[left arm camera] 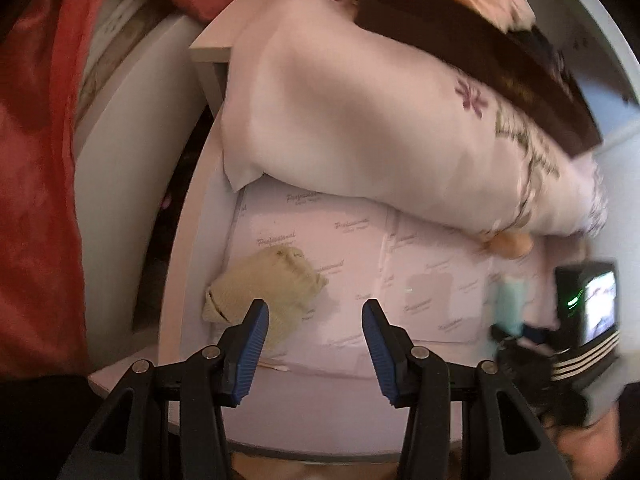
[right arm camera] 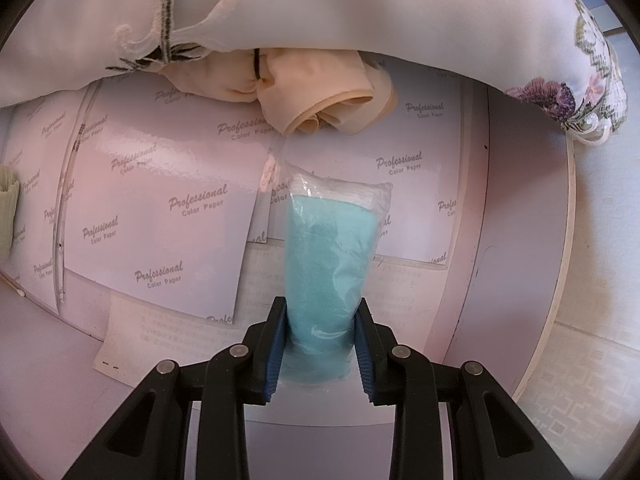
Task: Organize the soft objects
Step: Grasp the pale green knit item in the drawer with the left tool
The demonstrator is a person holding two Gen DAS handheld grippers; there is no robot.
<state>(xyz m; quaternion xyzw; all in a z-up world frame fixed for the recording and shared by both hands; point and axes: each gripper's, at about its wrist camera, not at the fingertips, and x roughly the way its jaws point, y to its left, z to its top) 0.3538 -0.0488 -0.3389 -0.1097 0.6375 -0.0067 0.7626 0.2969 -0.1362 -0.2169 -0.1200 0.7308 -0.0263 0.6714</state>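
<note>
My right gripper (right arm camera: 322, 312) is shut on a turquoise cloth in a clear plastic bag (right arm camera: 332, 248), held over the shelf. The bag shows blurred in the left wrist view (left arm camera: 510, 300) next to the right gripper (left arm camera: 520, 332). My left gripper (left arm camera: 316, 316) is open and empty above the shelf. A pale green knitted sock (left arm camera: 264, 284) lies just beyond its left finger; its edge shows in the right wrist view (right arm camera: 8, 208). A peach fabric bundle (right arm camera: 320, 92) lies partly under a white embroidered pillow (left arm camera: 380, 128), which also shows in the right wrist view (right arm camera: 360, 20).
The shelf (right arm camera: 520, 220) is lined with white "Professional Color Paper" sheets (right arm camera: 160, 208). A red blanket (left arm camera: 36, 200) hangs at the left. A dark board (left arm camera: 480, 52) with fabrics on it rests on the pillow. A cotton swab (left arm camera: 276, 367) lies near the front edge.
</note>
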